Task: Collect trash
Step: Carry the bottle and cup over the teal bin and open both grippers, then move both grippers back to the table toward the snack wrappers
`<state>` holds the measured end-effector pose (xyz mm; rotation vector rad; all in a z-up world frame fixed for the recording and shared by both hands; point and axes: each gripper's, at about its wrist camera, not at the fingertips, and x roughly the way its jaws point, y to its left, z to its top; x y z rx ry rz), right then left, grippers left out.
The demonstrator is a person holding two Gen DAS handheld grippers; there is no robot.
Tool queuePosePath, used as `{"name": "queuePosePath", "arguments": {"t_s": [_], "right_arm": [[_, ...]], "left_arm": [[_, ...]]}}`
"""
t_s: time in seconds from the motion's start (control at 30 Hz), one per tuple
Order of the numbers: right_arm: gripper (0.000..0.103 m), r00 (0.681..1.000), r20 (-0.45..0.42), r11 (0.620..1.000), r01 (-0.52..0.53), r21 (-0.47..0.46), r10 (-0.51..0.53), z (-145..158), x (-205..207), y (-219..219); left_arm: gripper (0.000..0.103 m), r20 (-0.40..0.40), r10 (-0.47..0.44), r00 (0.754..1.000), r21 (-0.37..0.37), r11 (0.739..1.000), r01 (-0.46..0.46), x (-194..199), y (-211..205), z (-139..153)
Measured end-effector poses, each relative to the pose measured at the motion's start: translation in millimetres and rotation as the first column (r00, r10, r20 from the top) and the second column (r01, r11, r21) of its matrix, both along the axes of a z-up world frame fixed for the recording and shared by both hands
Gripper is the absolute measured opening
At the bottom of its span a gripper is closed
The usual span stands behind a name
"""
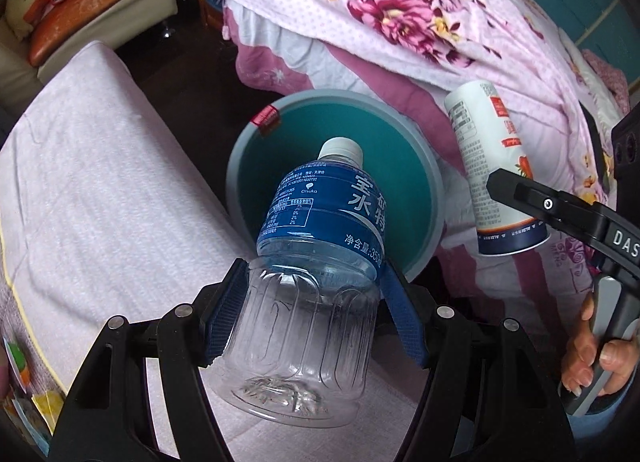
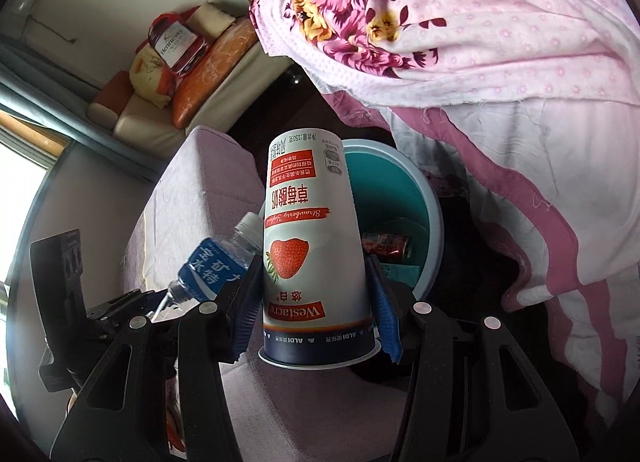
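Both sets of jaws are clenched on trash: the left gripper (image 1: 312, 302) squeezes an empty water bottle (image 1: 316, 230) by its clear ribbed lower half, cap pointing away, and the right gripper (image 2: 316, 302) clamps a strawberry yogurt cup (image 2: 308, 246) near its dark rimmed end, print upside down. Each load hangs over the near rim of a round teal bin (image 1: 424, 182) on the dark floor. Inside the bin a crushed red can (image 2: 386, 248) lies at the bottom; the cup hides much of the interior, and something pale below the can is too covered to name. A pale pink padded seat (image 1: 100, 190) runs along the bin's left side, and a flowered quilt (image 1: 400, 14) drapes behind and to the right. Only fingers of the person's right hand (image 1: 588, 358) show, cut off at the frame edge.
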<state>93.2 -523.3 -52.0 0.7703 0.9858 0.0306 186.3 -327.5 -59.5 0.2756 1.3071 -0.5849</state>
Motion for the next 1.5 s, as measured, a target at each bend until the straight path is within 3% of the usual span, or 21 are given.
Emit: {"name": "queuePosePath", "arguments": {"t_s": [0.27, 0.33, 0.4, 0.97, 1.1, 1.2, 1.5], "right_arm": [[0.048, 1.000, -0.014, 1.000, -0.003, -0.001, 0.003, -4, 3, 2], [0.048, 1.000, -0.018, 1.000, -0.005, -0.004, 0.005, -3, 5, 4], [0.048, 1.000, -0.019, 1.000, -0.007, -0.006, 0.007, -3, 6, 5], [0.049, 0.998, -0.060, 0.999, -0.025, -0.037, 0.023, -8, 18, 17], [0.050, 0.996, -0.081, 0.998, -0.037, -0.042, 0.033, -9, 23, 23], [0.063, 0.995, -0.094, 0.999, -0.039, -0.035, 0.035, -11, 26, 27], [0.076, 0.992, -0.126, 0.998, -0.037, -0.042, 0.032, -7, 25, 41]], "left_arm": [[0.070, -0.032, -0.006, 0.999, 0.024, 1.000, 0.007, 7, -11, -17], [0.077, -0.029, -0.001, 1.000, 0.018, 1.000, 0.001, 6, -8, -18], [0.081, -0.019, 0.007, 1.000, 0.008, 1.000, -0.006, 6, -5, -16], [0.082, -0.010, 0.070, 0.997, -0.081, 0.994, -0.071, -1, 34, 5], [0.088, -0.006, 0.095, 0.995, -0.095, 0.991, -0.095, -2, 46, 9], [0.088, -0.012, 0.107, 0.994, -0.103, 0.989, -0.108, -3, 55, 11], [0.090, -0.023, 0.149, 0.989, -0.120, 0.981, -0.150, -11, 87, 12]]}}
